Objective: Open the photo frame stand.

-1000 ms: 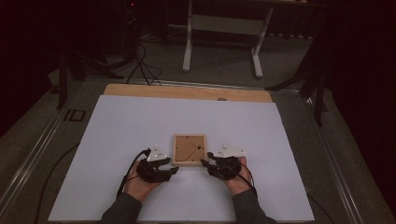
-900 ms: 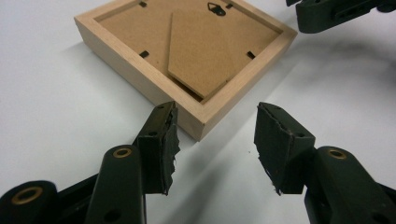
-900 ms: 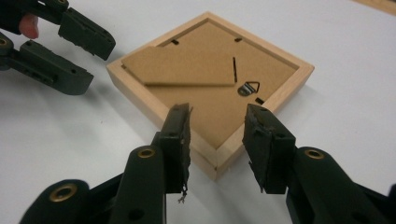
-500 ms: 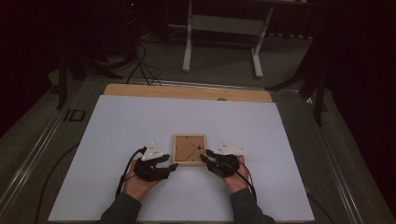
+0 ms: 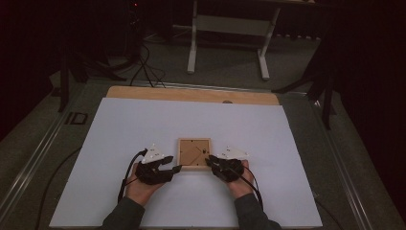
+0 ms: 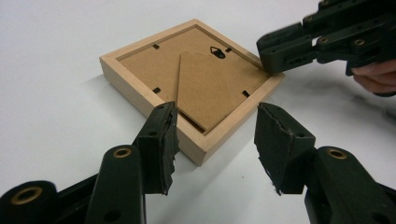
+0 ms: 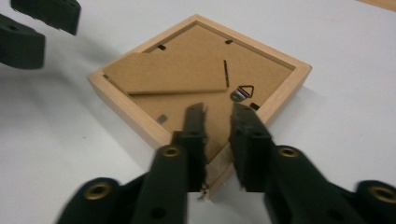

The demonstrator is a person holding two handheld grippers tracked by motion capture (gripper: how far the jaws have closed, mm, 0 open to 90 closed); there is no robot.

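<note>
Picture frame (image 5: 194, 154), wooden and face down on the white table cover (image 5: 119, 124), lies just ahead of both my hands, its cardboard back and folded stand upward. Nearest me, the forearms come in low and level, wrists flat, each tool aimed inward at a near corner of the frame. My right gripper (image 7: 218, 114) sits over the near right corner; its jaws have just been closing and now stand narrow, straddling the corner rim, though I cannot tell if the pads already press on the wood. My left gripper (image 6: 215, 128) has its jaws spread wide either side of the near left corner, touching nothing. I judge this to be the step of pinning the frame before working its back. Next I would need the right pinch to seat firmly, then bring the left tool toward the small metal tabs (image 6: 157, 90) holding the backing.
</note>
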